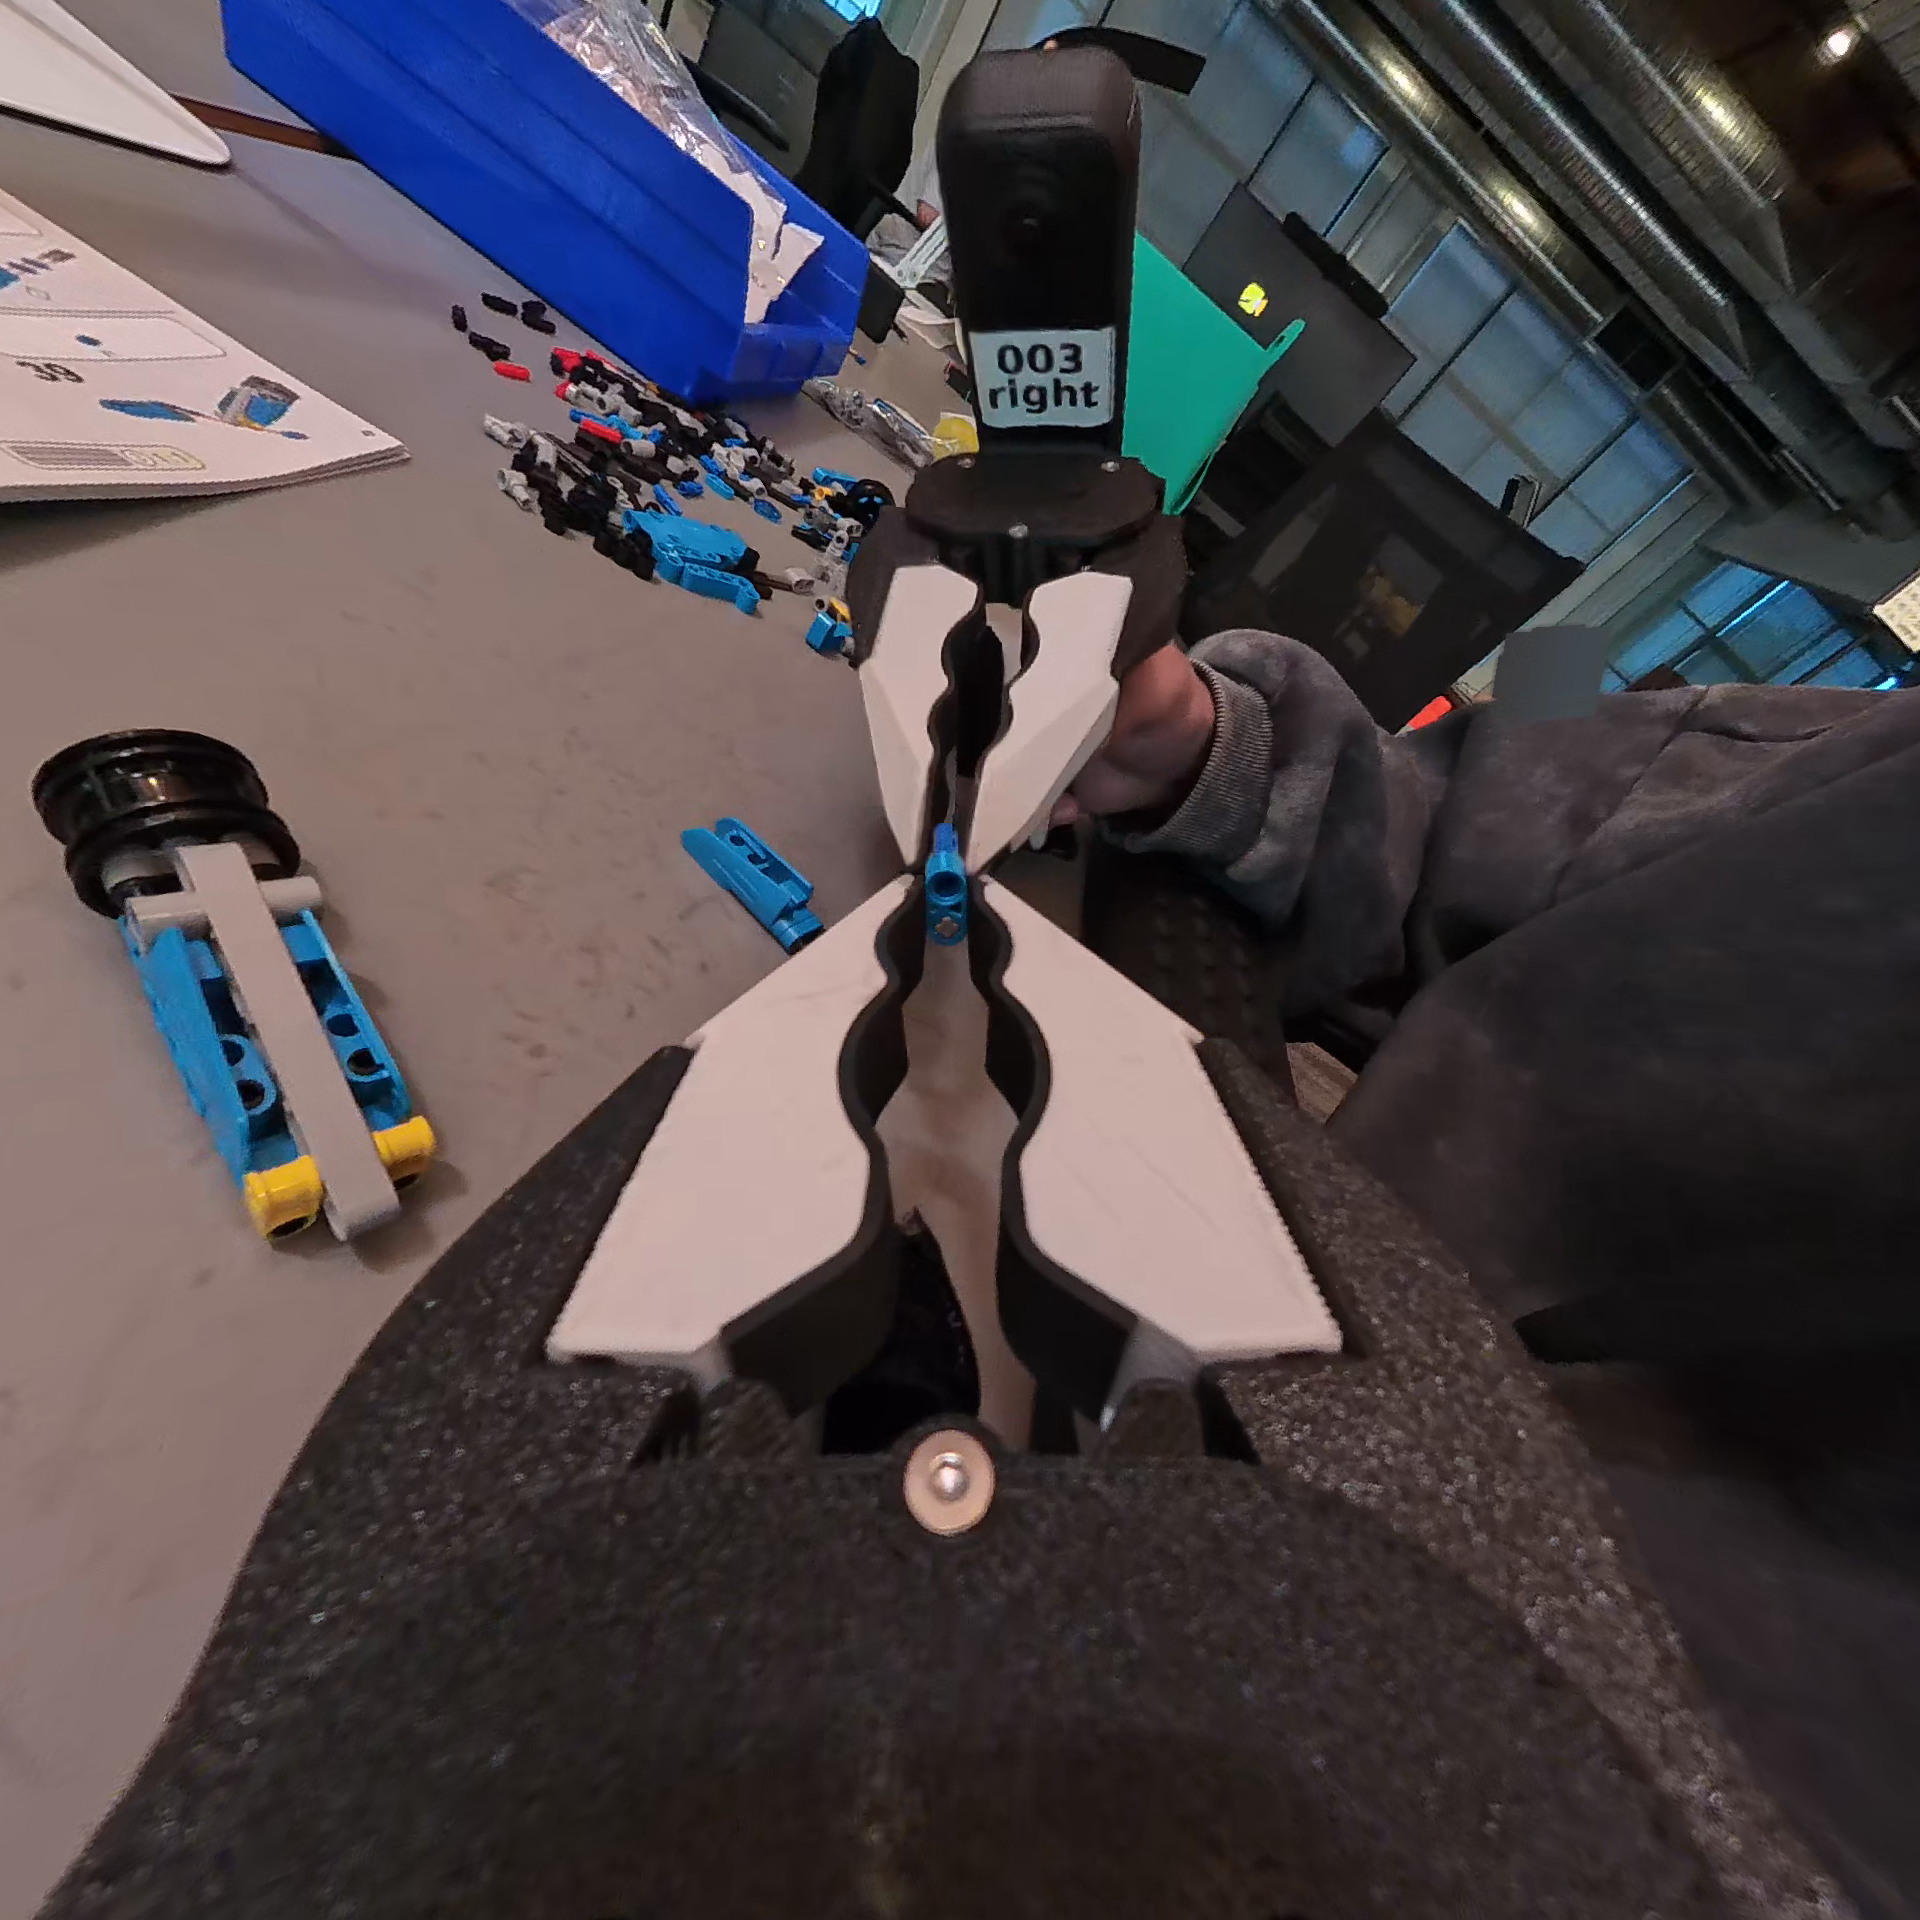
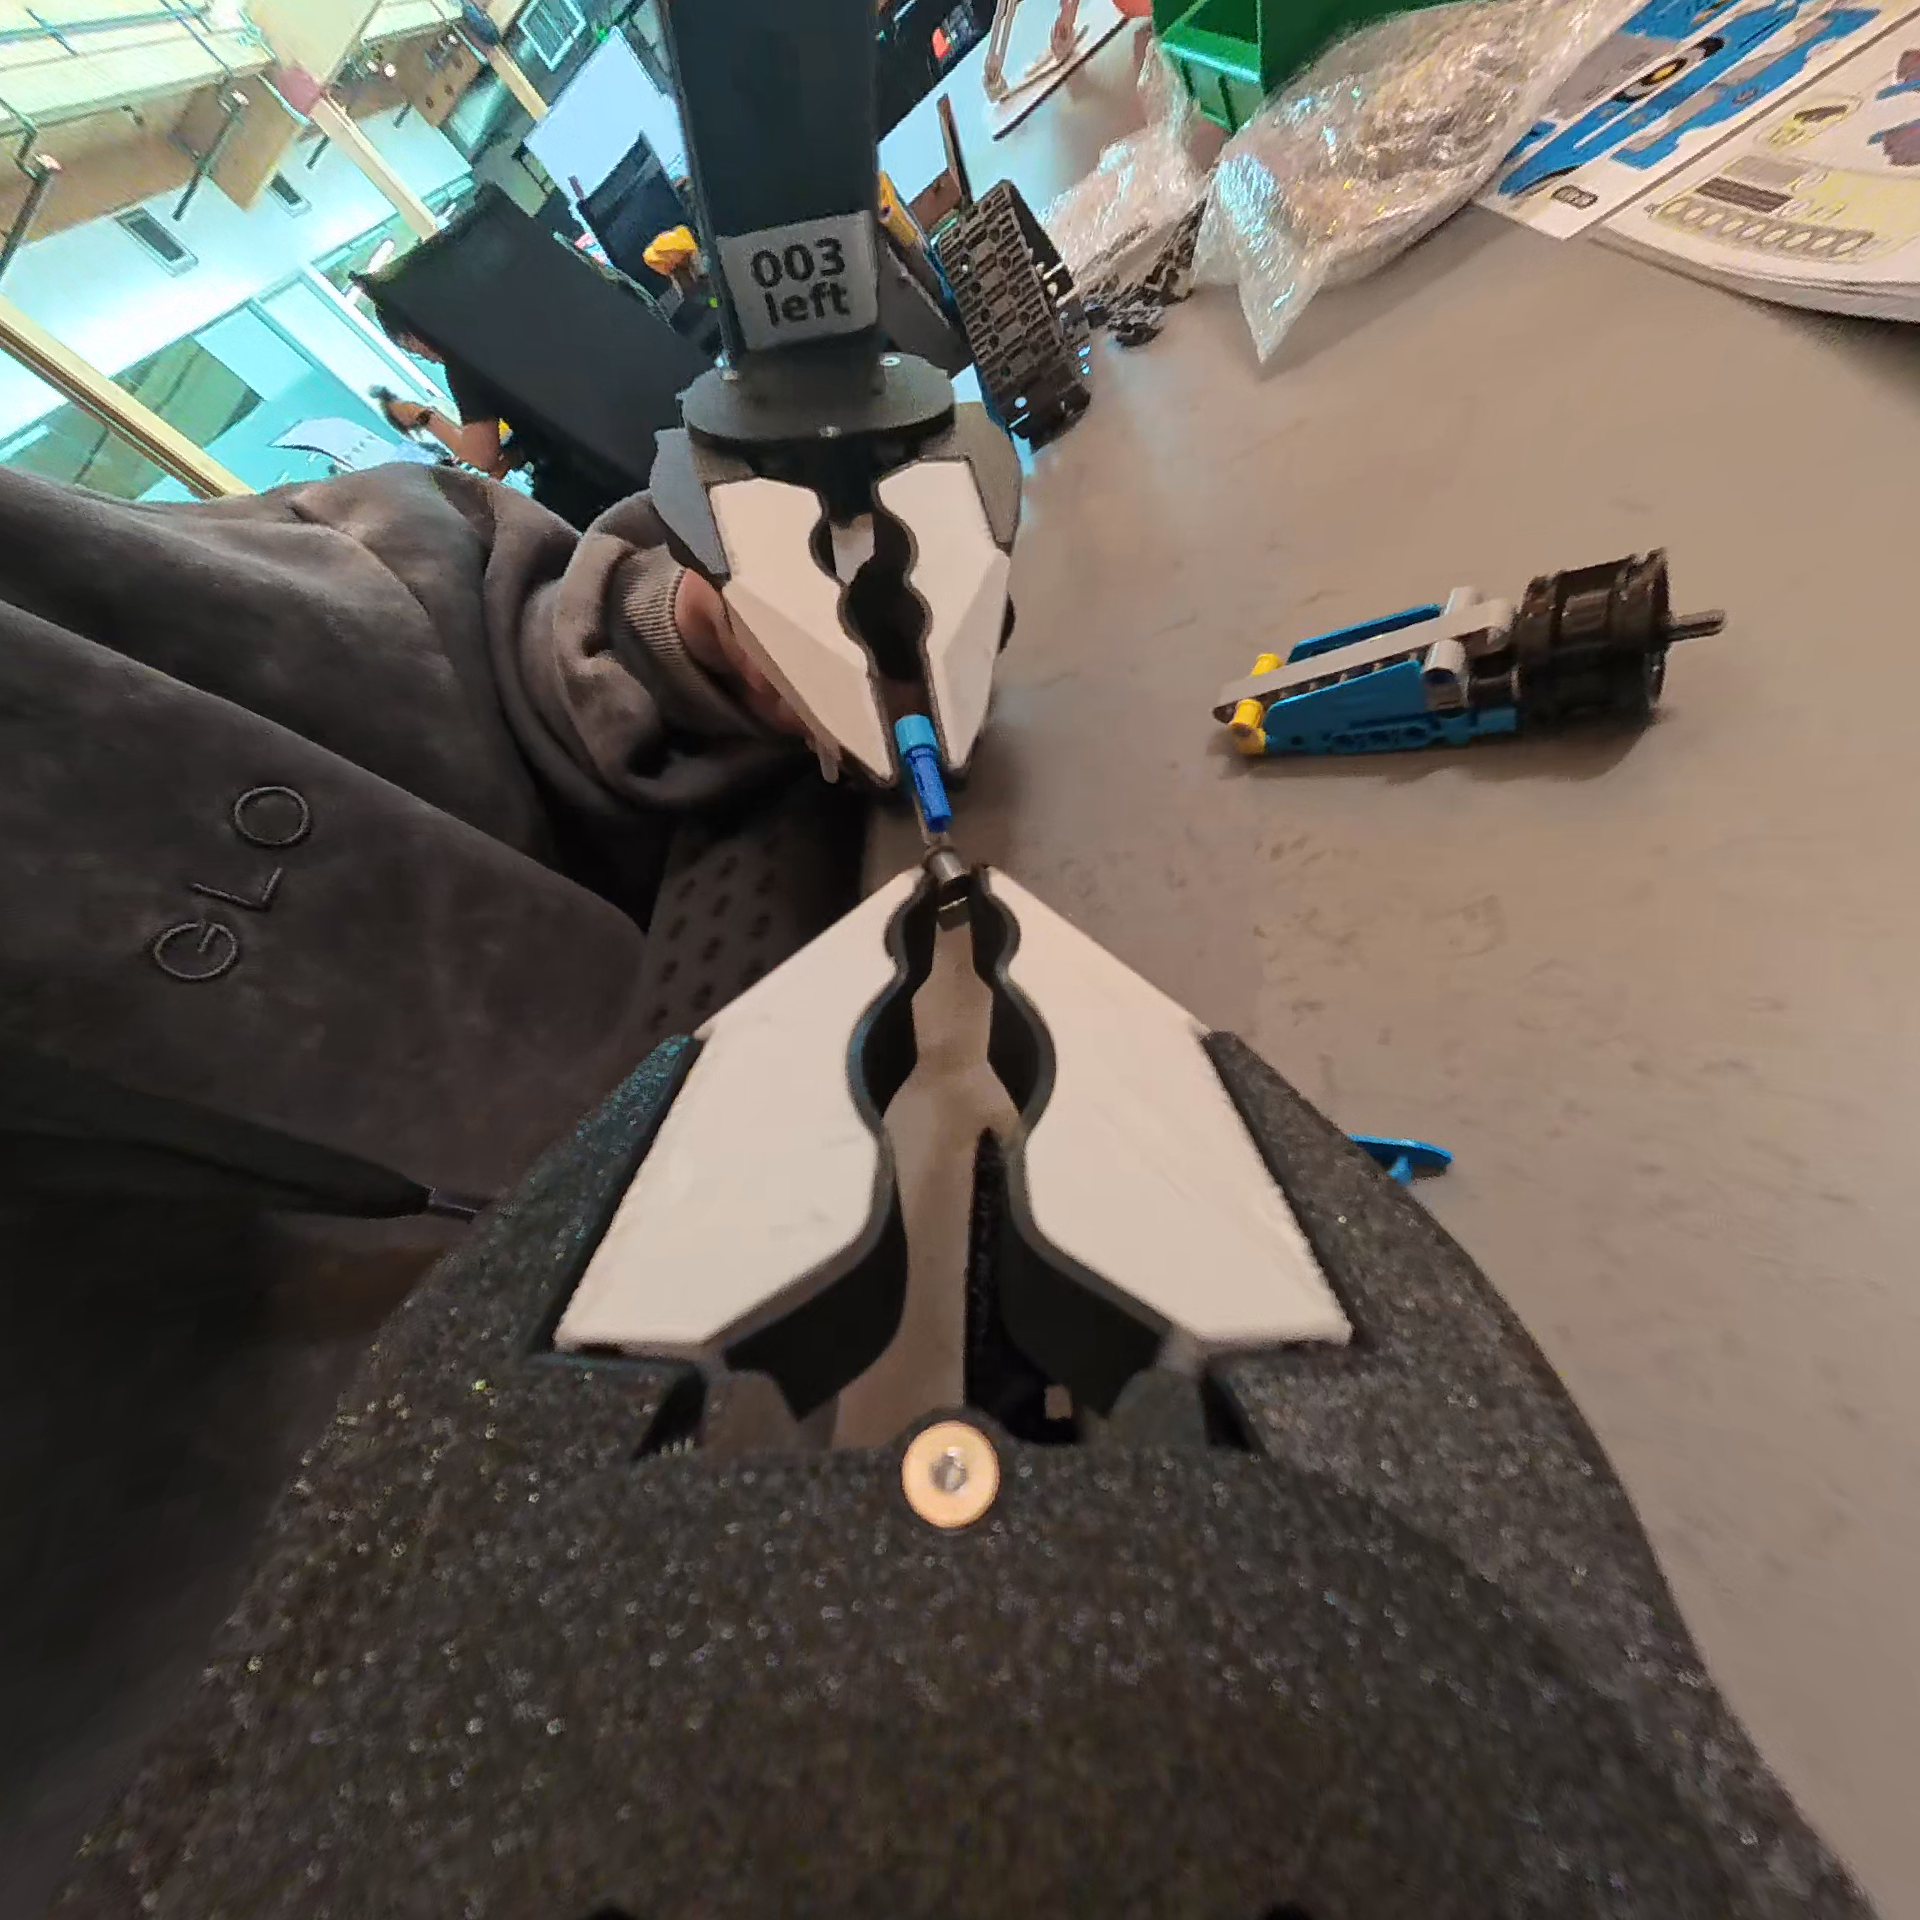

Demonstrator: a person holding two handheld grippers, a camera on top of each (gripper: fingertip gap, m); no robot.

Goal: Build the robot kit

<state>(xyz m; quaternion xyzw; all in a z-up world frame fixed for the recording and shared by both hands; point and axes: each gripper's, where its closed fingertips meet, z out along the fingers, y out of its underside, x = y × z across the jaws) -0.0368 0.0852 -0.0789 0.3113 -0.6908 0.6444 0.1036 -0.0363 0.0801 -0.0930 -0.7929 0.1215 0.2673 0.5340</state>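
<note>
While tip to tip | left gripper fingers pinch blue connector | right gripper fingers pinch dark pin

Left gripper and right gripper meet tip to tip above the near counter edge, a connector pin between their jaws. Wheel-and-beam assembly lies on the counter left of them. A loose beam piece lies between assembly and grippers. Parts pile farther back; storage bin behind it; instruction booklet far left.
</note>
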